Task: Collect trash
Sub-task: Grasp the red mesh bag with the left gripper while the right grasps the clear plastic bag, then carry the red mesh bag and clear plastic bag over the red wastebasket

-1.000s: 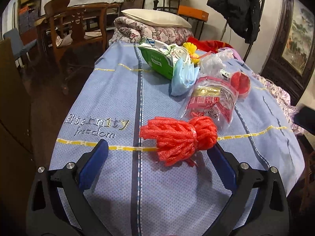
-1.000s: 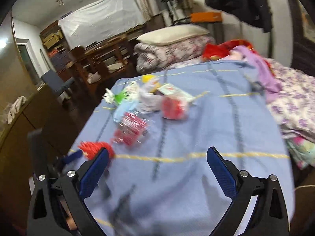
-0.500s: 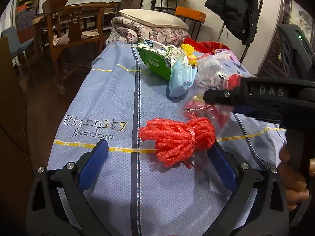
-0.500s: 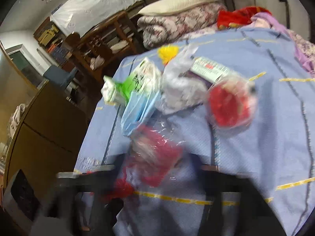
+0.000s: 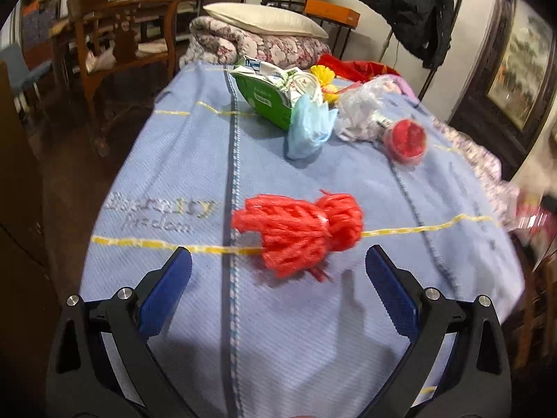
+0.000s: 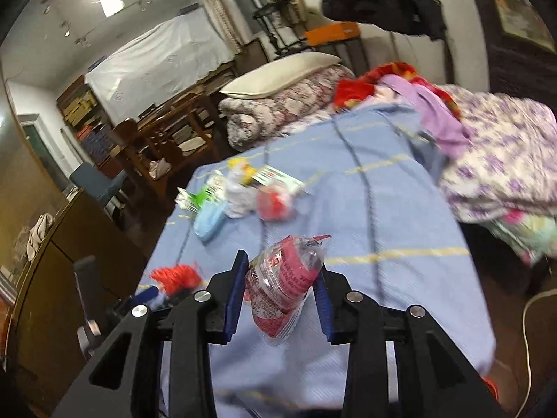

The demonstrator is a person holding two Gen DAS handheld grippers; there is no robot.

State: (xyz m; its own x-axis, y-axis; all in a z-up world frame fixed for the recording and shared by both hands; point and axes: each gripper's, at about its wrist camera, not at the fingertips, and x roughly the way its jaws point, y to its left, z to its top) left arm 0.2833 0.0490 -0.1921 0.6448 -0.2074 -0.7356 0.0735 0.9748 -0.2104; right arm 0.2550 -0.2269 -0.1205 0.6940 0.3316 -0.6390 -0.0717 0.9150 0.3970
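The clear plastic wrapper with red print [image 6: 283, 287] is hanging between the blue pads of the right claw [image 6: 278, 294], lifted clear of the blue bedspread [image 6: 383, 216]; in the left wrist view it is showing only as a red-and-clear blur at the far right edge [image 5: 532, 216]. The right claw's jaws have just been closing and are now standing narrow, pressing on the wrapper from both sides, so one piece of trash is looking collected from the bed, though no bin or bag is showing and where it is going cannot be told. The rest is lying uncollected: the red foam net bundle [image 5: 299, 233] is sitting near, just ahead of the left claw [image 5: 278, 280], on the yellow stripe; farther back, a cluster is waiting, with the green and white carton [image 5: 268, 95] at the left, the pale blue face mask [image 5: 308, 129] leaning against it, the crumpled clear bag [image 5: 362, 111] to its right, the small yellow piece [image 5: 323, 75] behind, and the red lidded cup [image 5: 407, 139] at the right end. The left claw is standing wide, holding nothing and touching nothing, its pads flanking the near side of the net bundle without reaching it. Judging by this, most of the collecting is remaining to be done.
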